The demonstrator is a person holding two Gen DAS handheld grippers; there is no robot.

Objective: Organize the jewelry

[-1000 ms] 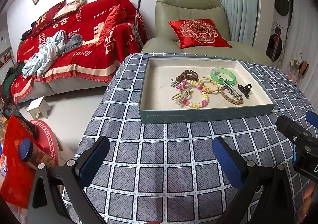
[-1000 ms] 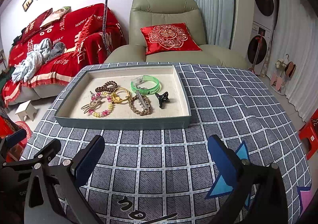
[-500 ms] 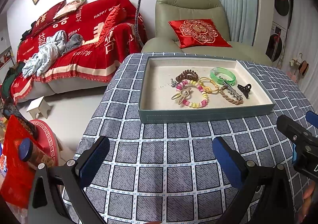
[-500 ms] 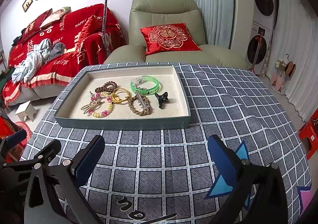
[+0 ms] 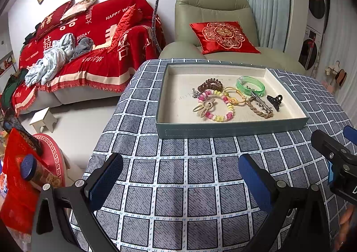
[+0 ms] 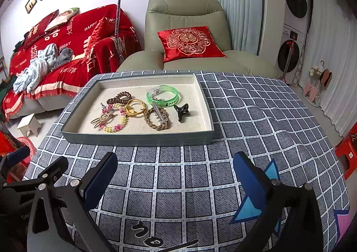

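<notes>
Sitting in a shallow grey-green tray is a little heap of jewelry, all bunched toward the middle and right of its cream lining. You've got a green bangle at the back, a brown coil hair tie off to its left, a gold ring bracelet touching a pink and yellow bead bracelet, and a gold hair clip lying across the beads. A brown braided bracelet has a silver clip resting on it, and a small black claw clip sits just beside that, on its own.

The tray is straight ahead of both claws, well apart from them, on a bench covered in a blue-grey checked cloth. The left claw hangs over the cloth spread wide, nothing between its blue pads. The right claw is just the same, wide and holding nothing, and it pokes into the left view at the right edge.

Beyond the bench there's a green armchair with a red cushion, and a red-draped sofa to the left.
</notes>
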